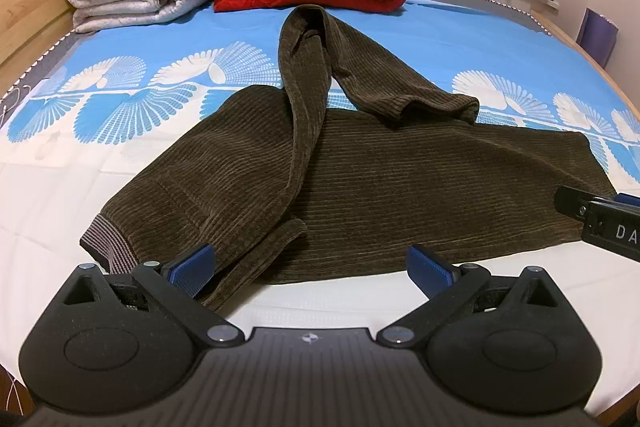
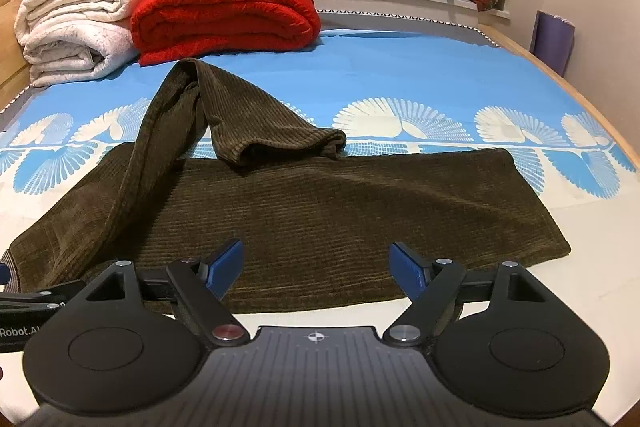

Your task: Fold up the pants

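On the bed, pants waistband behind left gripper

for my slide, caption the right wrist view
Open right gripper hovers over brown corduroy pants on the bed.

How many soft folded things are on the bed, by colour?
Brown: 1, the pants
Red: 1, the red blanket
White: 2, the white blankets rolled beside it
More bedding is piled on top; I cannot count those layers.
Total: 4
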Available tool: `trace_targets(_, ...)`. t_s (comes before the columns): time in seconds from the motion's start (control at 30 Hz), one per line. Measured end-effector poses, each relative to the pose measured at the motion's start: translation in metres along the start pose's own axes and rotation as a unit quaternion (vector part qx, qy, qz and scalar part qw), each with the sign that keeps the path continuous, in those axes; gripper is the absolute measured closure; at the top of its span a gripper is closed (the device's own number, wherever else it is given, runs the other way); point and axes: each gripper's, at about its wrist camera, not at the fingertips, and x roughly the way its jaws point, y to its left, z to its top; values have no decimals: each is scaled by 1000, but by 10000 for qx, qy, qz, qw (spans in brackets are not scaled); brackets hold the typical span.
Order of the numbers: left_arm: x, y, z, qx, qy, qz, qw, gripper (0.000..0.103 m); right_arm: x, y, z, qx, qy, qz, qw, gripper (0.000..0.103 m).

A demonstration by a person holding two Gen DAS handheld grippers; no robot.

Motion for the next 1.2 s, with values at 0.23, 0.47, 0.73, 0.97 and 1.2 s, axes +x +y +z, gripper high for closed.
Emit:
trace_targets(0.23,-1,-1,1,-1,3,-5,10000,1,1,-1,-2,-2,29,-11,10000,22)
trace_targets(0.47,-1,-5,2,25,4,-25,10000,1,1,-1,-2,-11,34,-24,10000,22)
trace_targets(0.73,-7,-10,3,219,-298,151,9992,20,2,-5,-4,62,46,1,10000,22)
trace_targets(0.97,-20,37,30,-344,-495,-31,9982,78,-8,-26,8,490,-189,282,9982,58)
trace_targets(1.2,18,96,64,682,-302,-244,9969,82,2,-85,31,677,-359,157,9969,78)
